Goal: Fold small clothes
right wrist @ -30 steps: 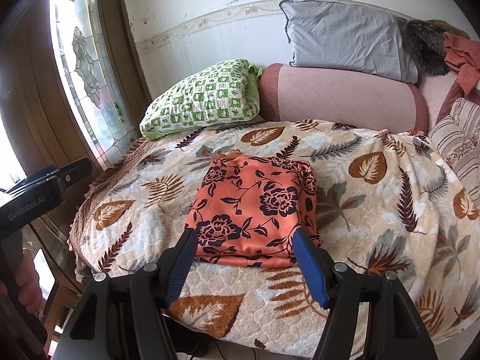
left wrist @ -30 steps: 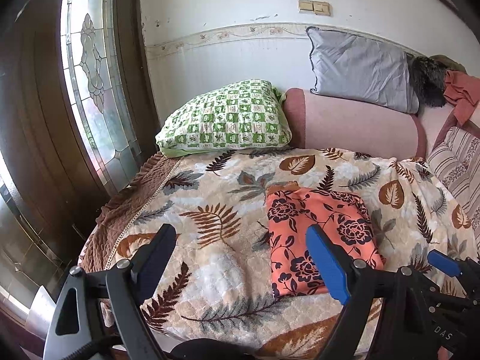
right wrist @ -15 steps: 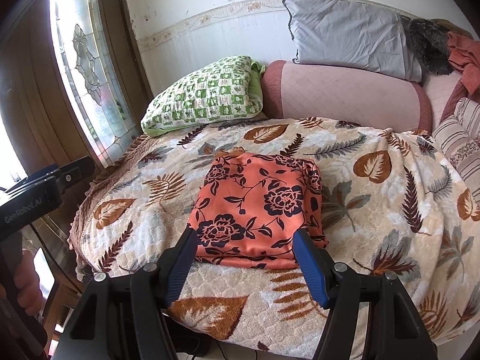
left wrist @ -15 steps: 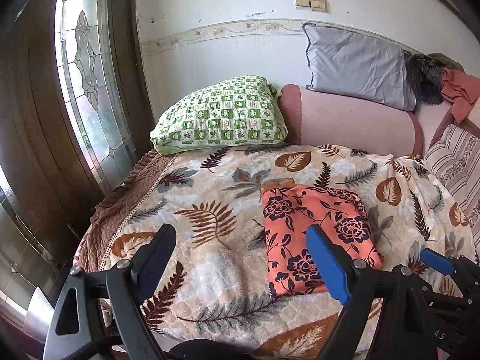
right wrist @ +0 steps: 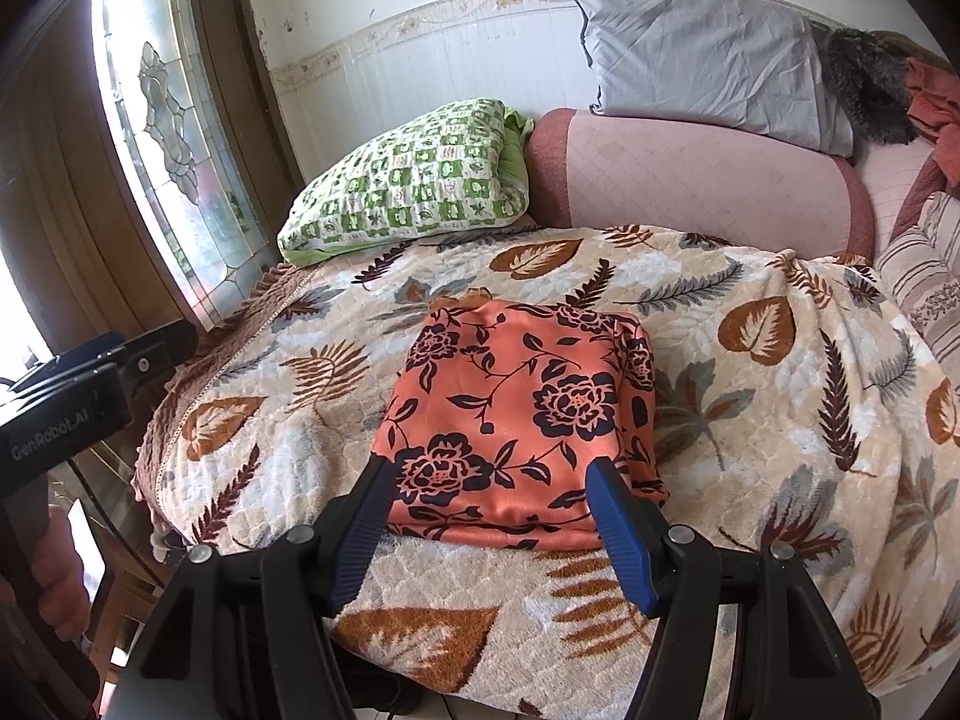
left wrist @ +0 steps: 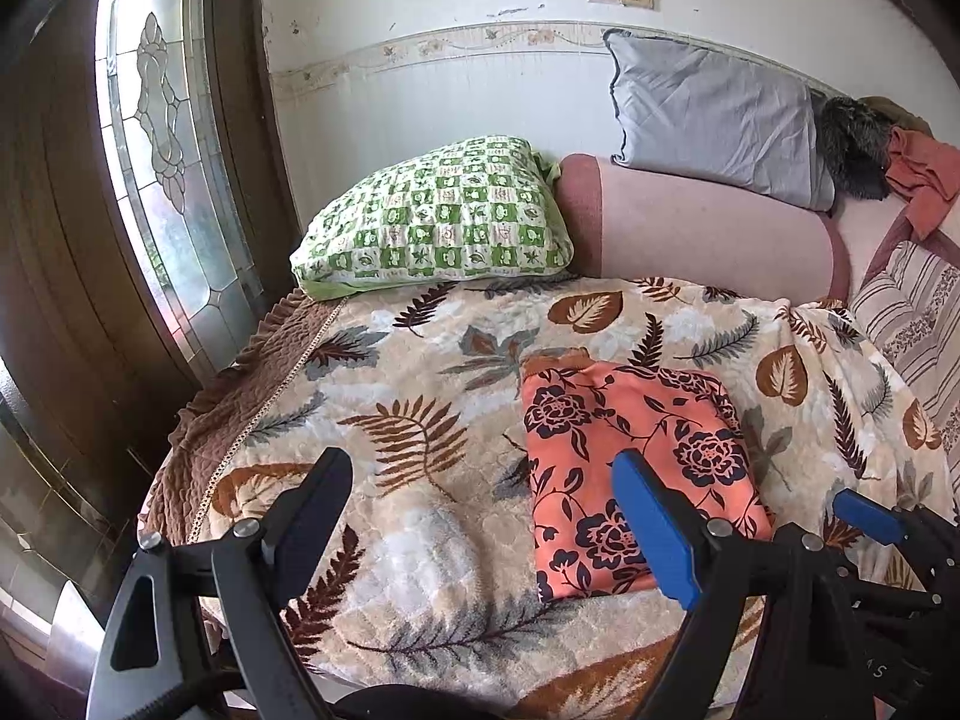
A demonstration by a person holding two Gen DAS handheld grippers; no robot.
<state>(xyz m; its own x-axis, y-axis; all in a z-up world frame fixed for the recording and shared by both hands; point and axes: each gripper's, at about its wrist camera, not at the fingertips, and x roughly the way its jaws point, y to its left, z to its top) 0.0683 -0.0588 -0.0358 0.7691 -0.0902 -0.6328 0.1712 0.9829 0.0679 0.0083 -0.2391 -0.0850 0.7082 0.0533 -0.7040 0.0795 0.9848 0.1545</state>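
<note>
An orange garment with dark flowers (right wrist: 516, 420) lies folded into a neat rectangle on the leaf-patterned blanket (right wrist: 750, 432); it also shows in the left wrist view (left wrist: 636, 468). My right gripper (right wrist: 489, 480) is open and empty, held just in front of the garment's near edge. My left gripper (left wrist: 480, 480) is open and empty, held above the blanket (left wrist: 390, 420) to the left of the garment. The right gripper's blue fingertip (left wrist: 867, 516) shows at the left view's lower right.
A green checked pillow (right wrist: 408, 180) lies at the back left, a pink bolster (right wrist: 690, 174) and a grey pillow (right wrist: 708, 54) behind. A glass-paned door (left wrist: 168, 168) stands left of the bed. Striped cushions (left wrist: 918, 324) and loose clothes (left wrist: 918, 180) lie at the right.
Both grippers have drawn back slightly from the bed. The folded garment has not moved and both grippers stay open.
</note>
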